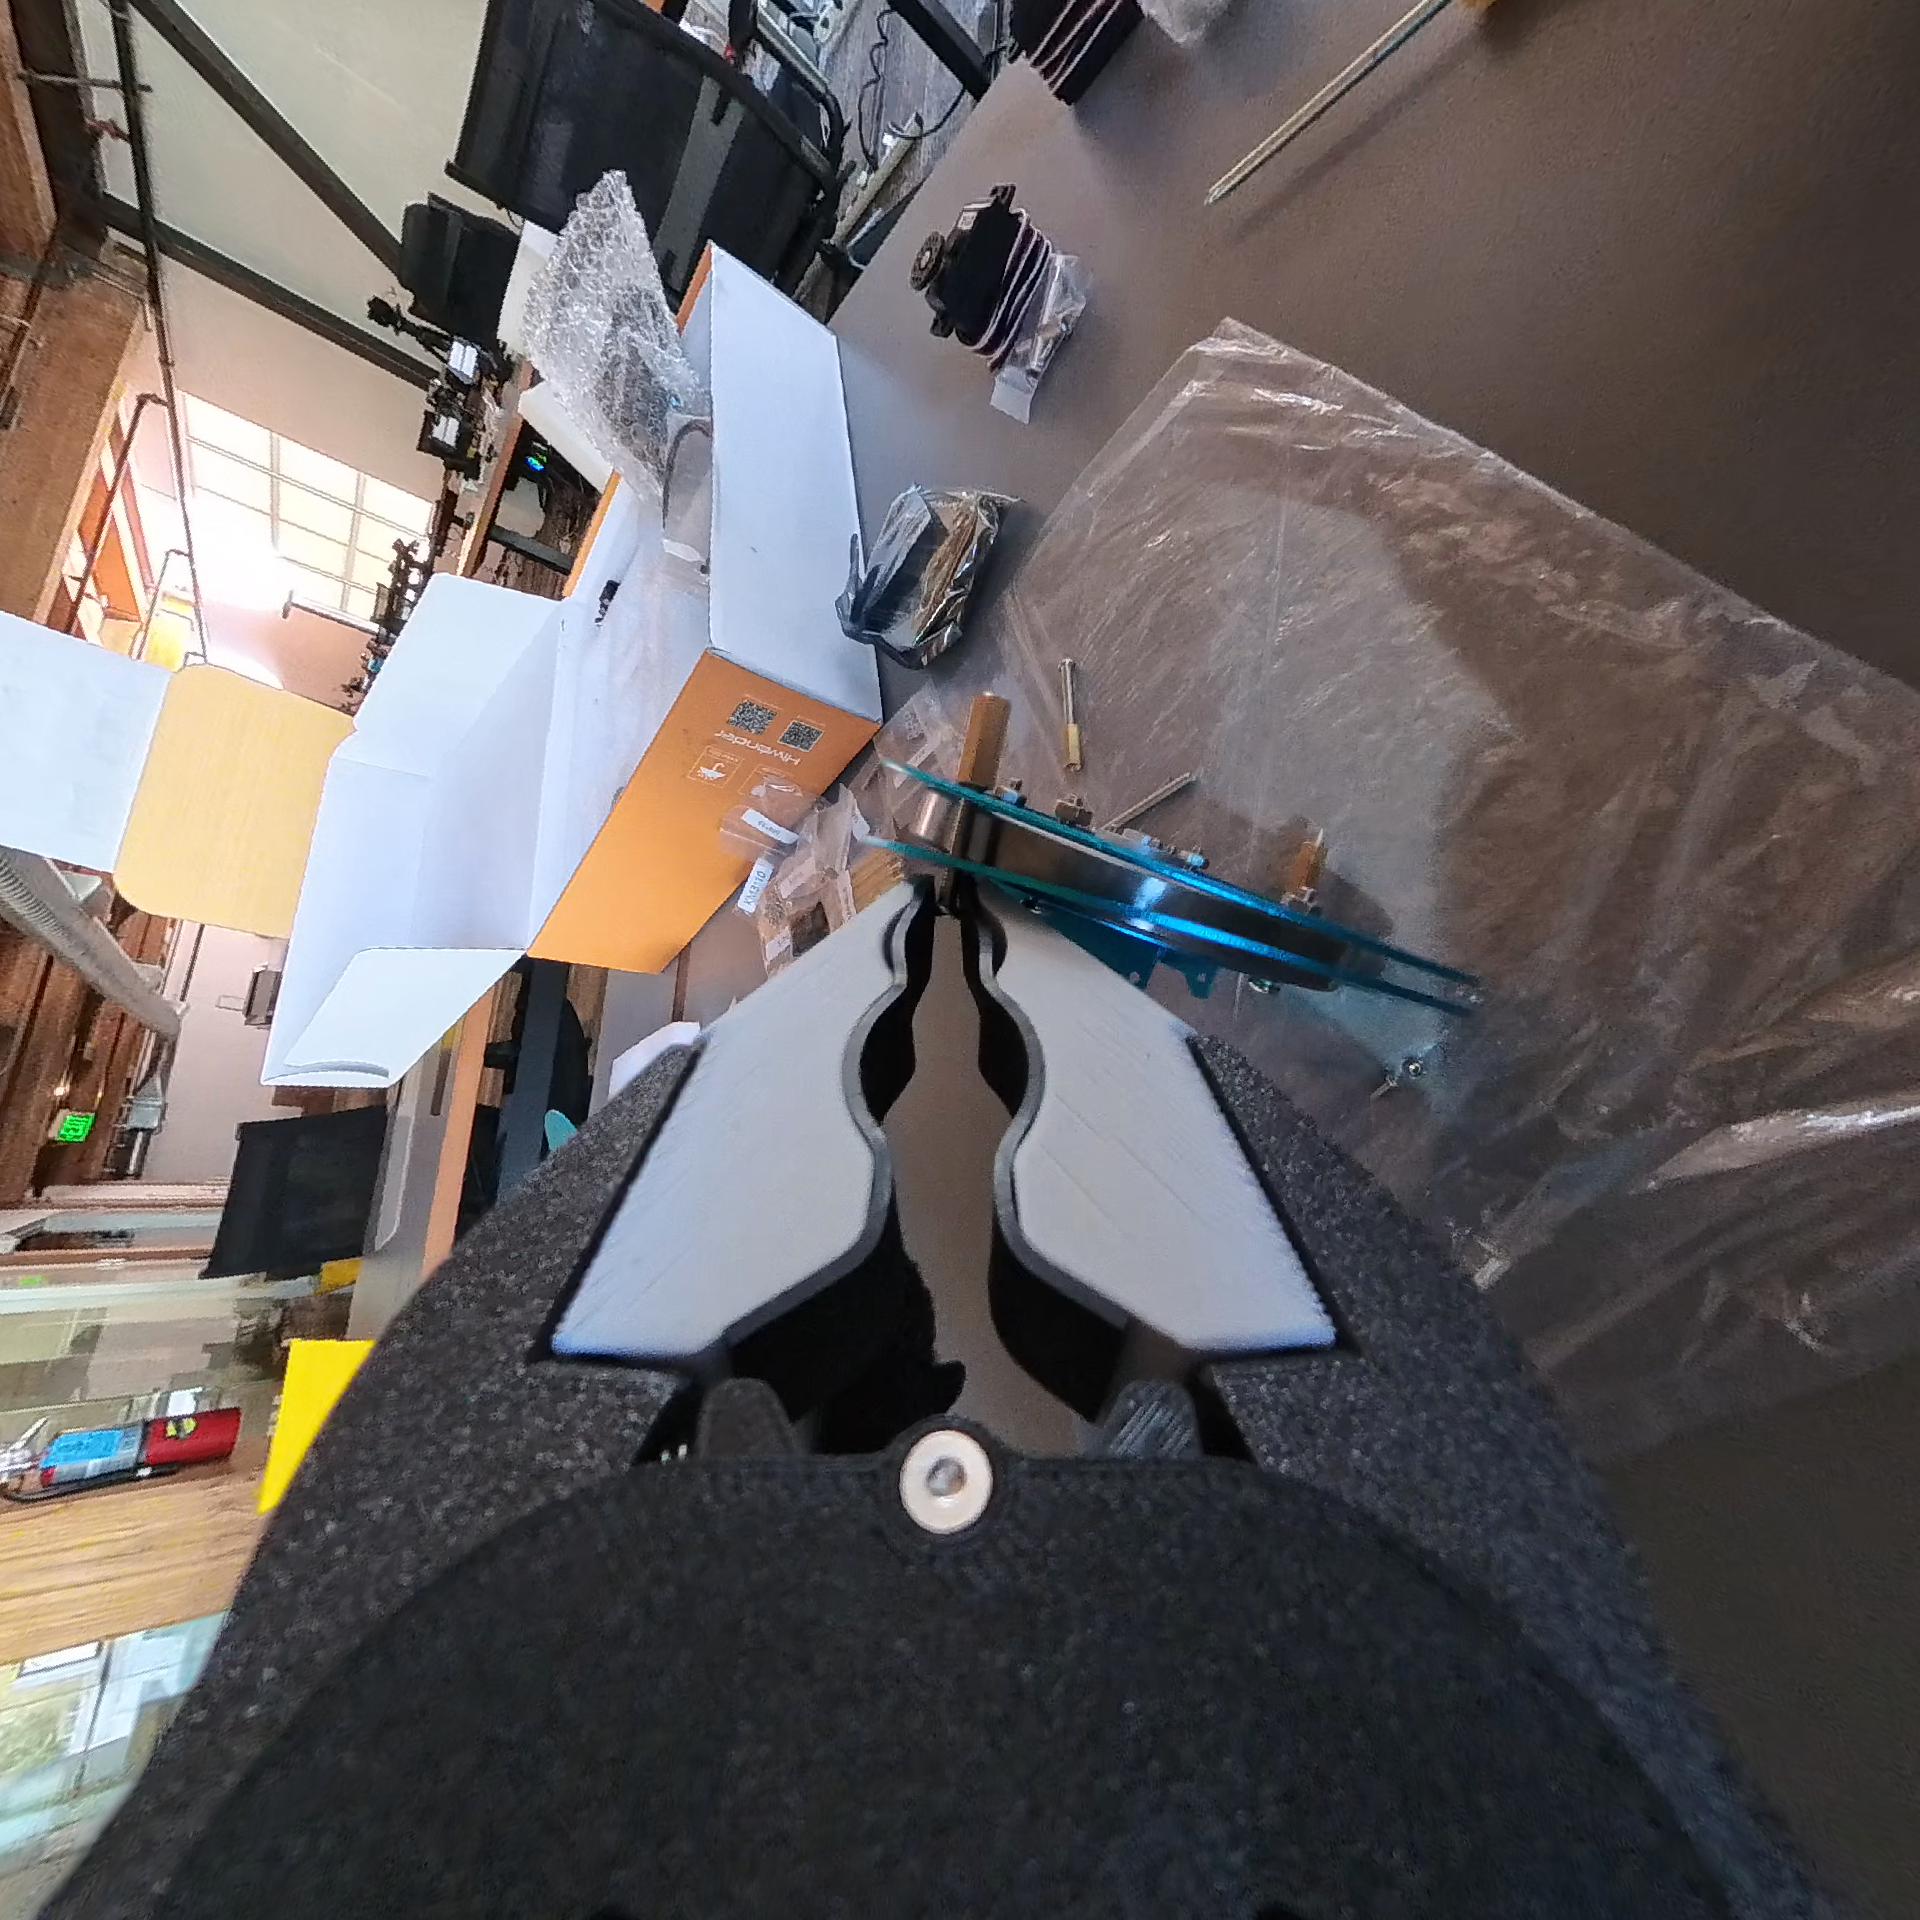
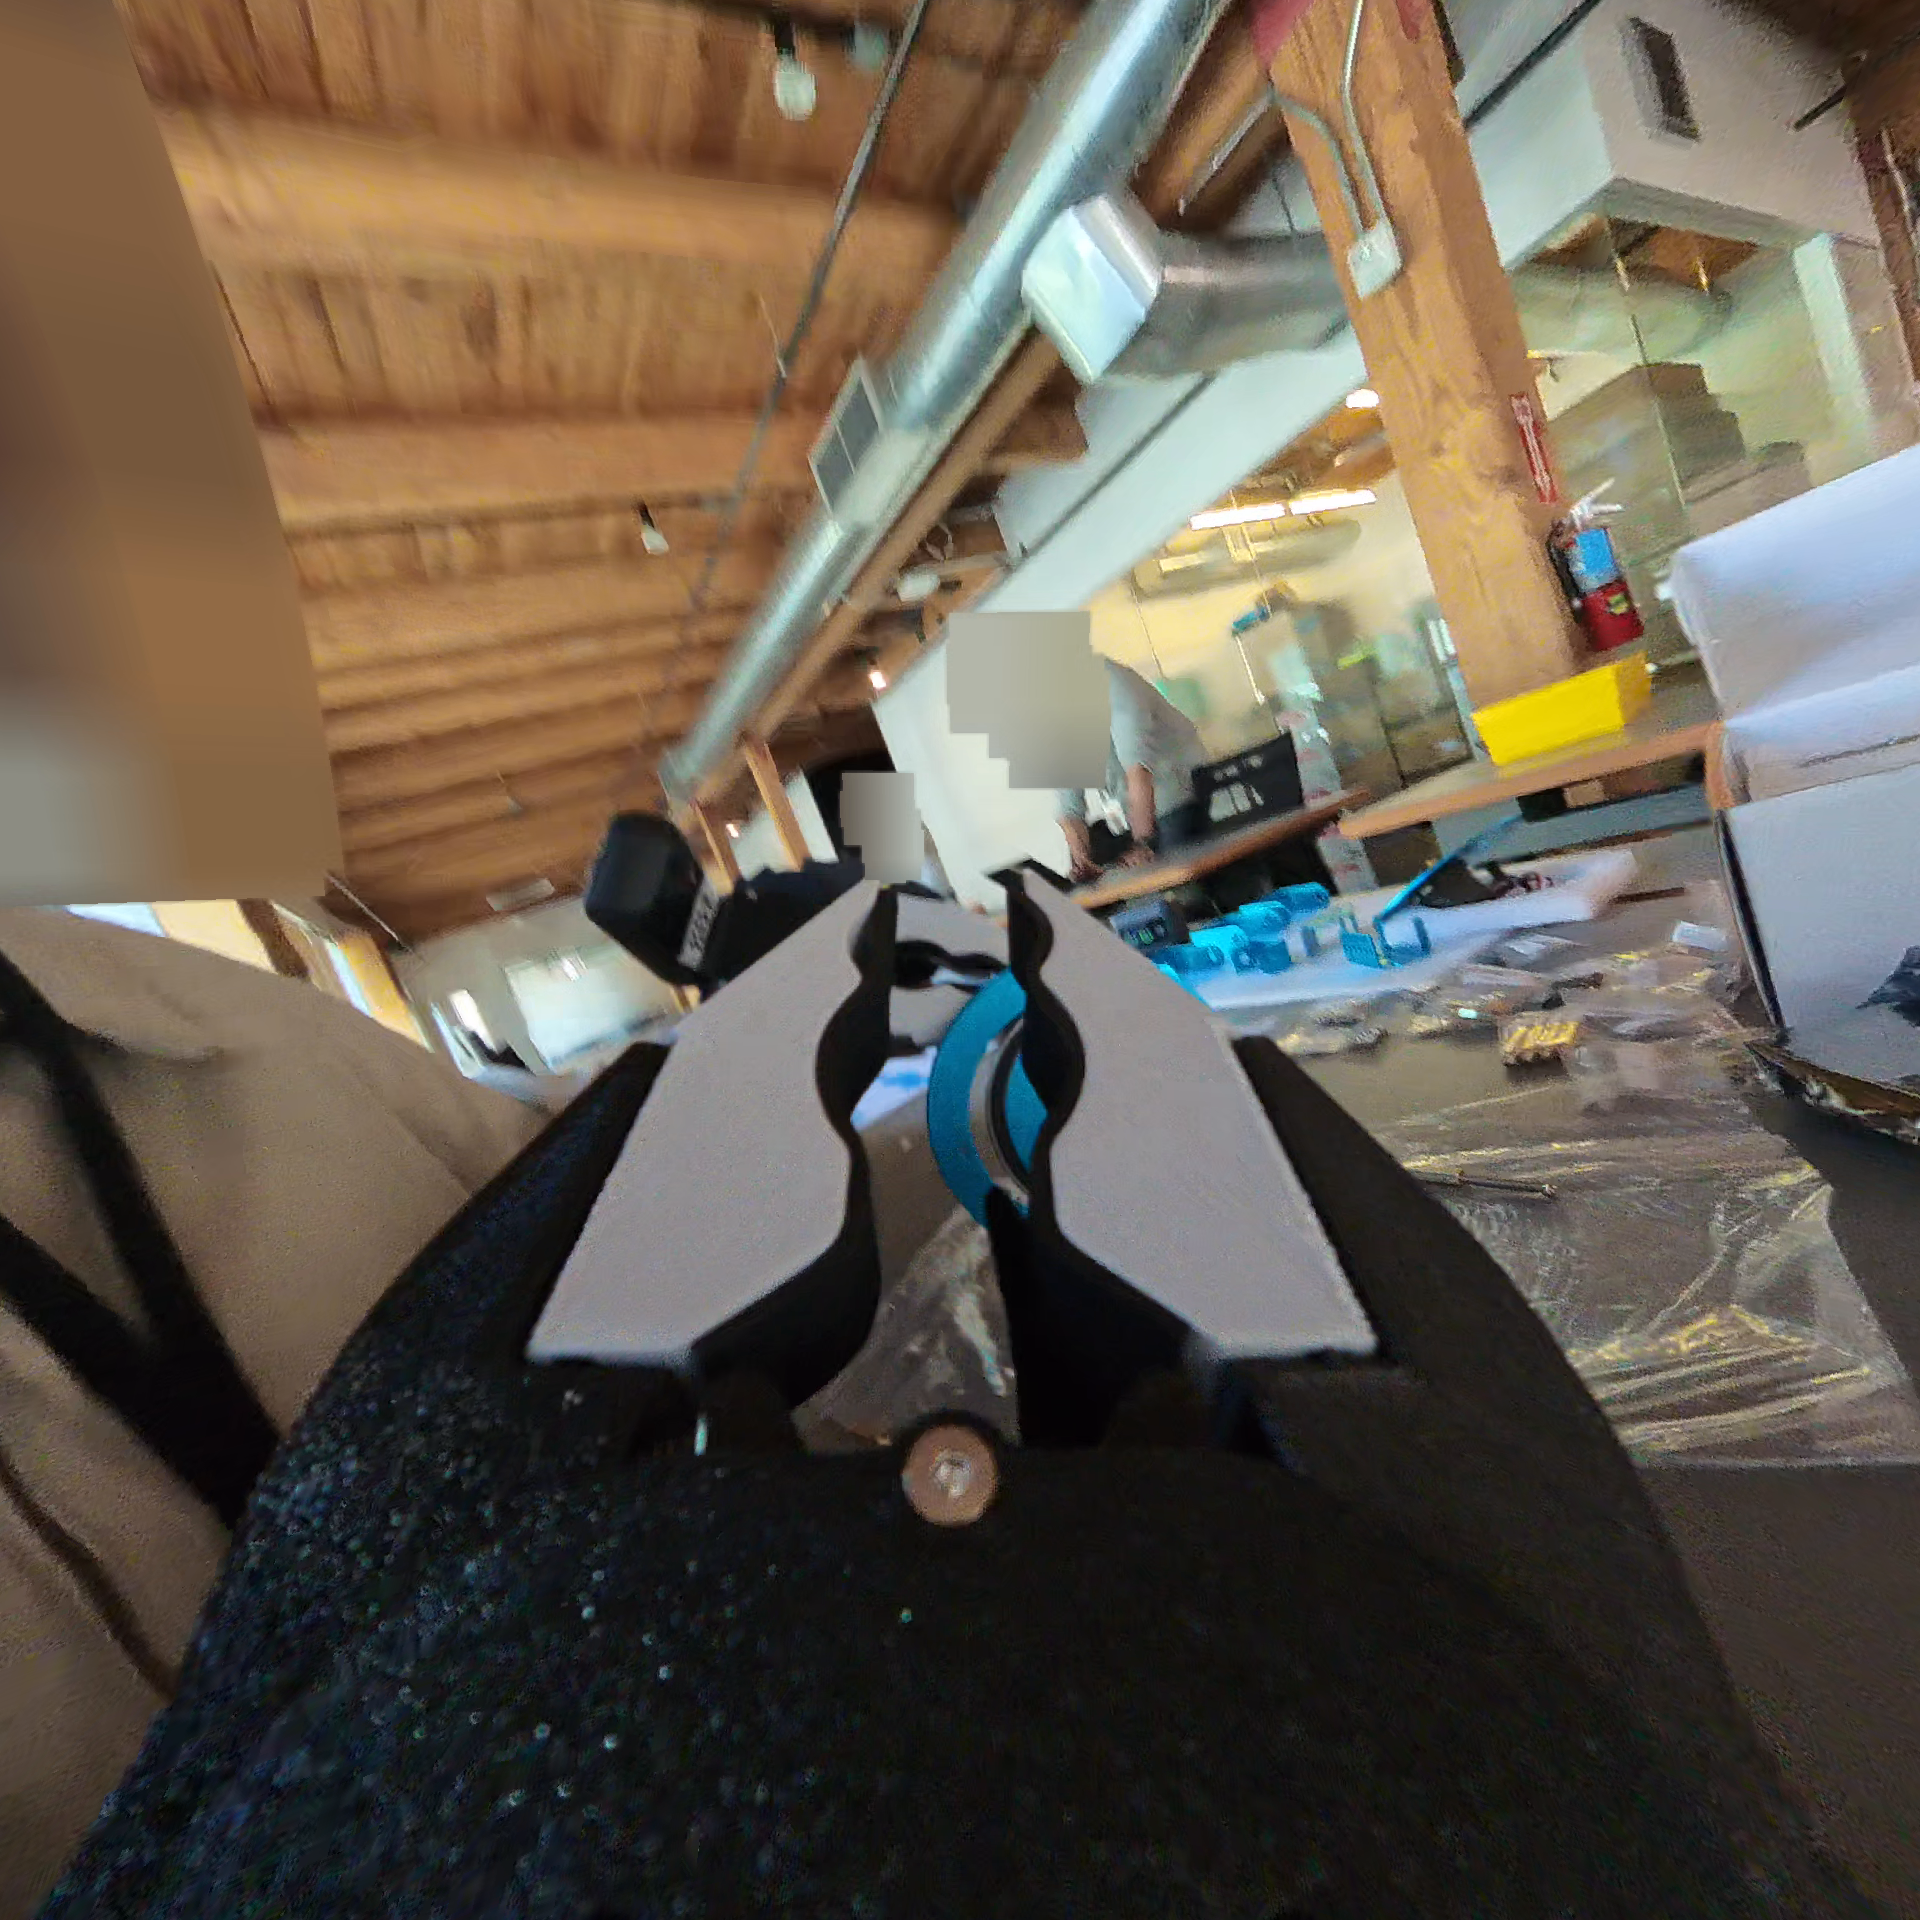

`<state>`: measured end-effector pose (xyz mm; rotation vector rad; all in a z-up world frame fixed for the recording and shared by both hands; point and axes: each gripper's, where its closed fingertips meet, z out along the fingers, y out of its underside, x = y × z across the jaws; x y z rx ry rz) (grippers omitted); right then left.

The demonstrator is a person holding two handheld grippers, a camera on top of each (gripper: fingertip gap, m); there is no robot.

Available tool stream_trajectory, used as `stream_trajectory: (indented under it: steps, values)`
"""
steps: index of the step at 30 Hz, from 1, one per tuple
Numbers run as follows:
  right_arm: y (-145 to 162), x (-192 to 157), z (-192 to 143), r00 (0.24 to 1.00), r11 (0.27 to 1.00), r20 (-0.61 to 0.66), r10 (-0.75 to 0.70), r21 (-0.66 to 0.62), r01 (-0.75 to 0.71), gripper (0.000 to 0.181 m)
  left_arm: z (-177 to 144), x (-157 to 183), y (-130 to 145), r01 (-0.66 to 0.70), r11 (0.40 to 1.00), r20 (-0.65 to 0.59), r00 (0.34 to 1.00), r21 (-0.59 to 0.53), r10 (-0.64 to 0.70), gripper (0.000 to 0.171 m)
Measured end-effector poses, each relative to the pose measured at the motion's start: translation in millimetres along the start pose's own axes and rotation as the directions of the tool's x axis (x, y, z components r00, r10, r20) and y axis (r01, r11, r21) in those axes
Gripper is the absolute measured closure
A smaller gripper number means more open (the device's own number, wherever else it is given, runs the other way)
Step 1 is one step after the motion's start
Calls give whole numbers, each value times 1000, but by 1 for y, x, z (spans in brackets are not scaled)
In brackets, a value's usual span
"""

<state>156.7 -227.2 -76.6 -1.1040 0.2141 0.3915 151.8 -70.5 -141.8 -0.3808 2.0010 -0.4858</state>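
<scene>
My left gripper [image 1: 943, 896] is shut on the near edge of a round assembly [image 1: 1174, 914]: two teal plates with a black disc between them and brass standoffs. It holds the assembly tilted over a clear plastic sheet [image 1: 1455, 644] on the dark table [image 1: 1558, 208]. My right gripper [image 2: 948, 902] is raised and slightly open with nothing between its tips. Through its gap I see the teal assembly [image 2: 966, 1101] farther off. The black body of the other gripper [image 2: 649, 883] is behind it to the left.
An open orange and white box [image 1: 748, 623] lies left of the assembly, with bubble wrap [image 1: 603, 322] and small parts bags [image 1: 810, 883]. Loose screws [image 1: 1153, 800], a dark foil bag [image 1: 925, 571] and a bagged servo [image 1: 997, 281] lie on the table. Blue parts [image 2: 1278, 940] and people are across the room. There is about 15 cm between the tips of the two grippers.
</scene>
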Motion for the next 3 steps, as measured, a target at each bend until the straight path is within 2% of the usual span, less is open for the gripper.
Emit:
stream_trajectory:
  steps: [3]
  values:
    - [-7, 6, -6, 999, 998, 9, 48, 30, -49, 158, -1, 3, -3, 4, 1000, -25, 1000, 13, -4, 168]
